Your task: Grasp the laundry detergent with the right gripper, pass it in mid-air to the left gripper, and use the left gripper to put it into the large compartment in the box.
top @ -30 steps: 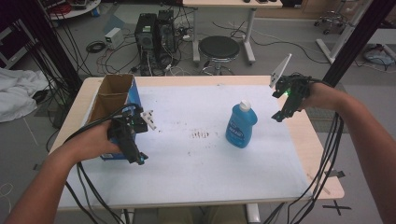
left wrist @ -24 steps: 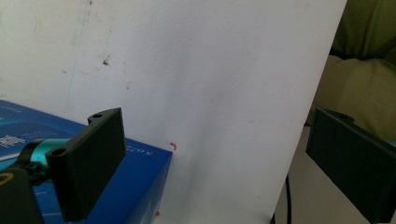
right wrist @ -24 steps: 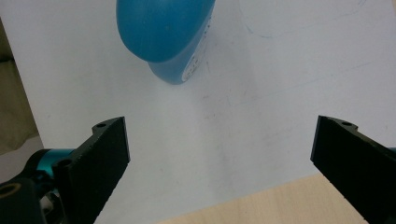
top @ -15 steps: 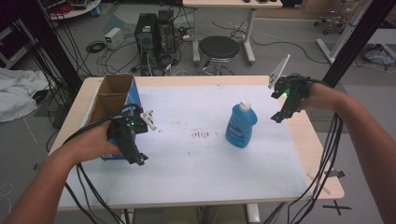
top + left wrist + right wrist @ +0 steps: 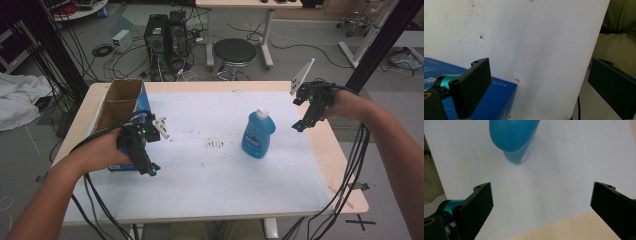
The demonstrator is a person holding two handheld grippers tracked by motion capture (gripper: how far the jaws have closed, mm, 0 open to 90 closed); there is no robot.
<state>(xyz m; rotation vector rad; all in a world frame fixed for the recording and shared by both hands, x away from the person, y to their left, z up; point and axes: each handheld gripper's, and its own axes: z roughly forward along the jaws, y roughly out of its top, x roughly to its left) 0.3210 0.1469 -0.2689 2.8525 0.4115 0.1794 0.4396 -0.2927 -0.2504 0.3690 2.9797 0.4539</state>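
A blue bottle with a white cap stands upright right of centre on the white mat. My right gripper hovers to its right, open and holding nothing. In the right gripper view the bottle lies ahead and left of the open jaws of the right gripper. An open cardboard box with blue sides sits at the table's left edge. My left gripper is held beside the box's near corner, open. In the left gripper view the blue box is behind the left jaw of the left gripper.
The mat has a patch of brown marks at its middle. The wooden table edge shows at the right. Cables trail off the front from both grippers. On the floor beyond stand a stool and computer towers.
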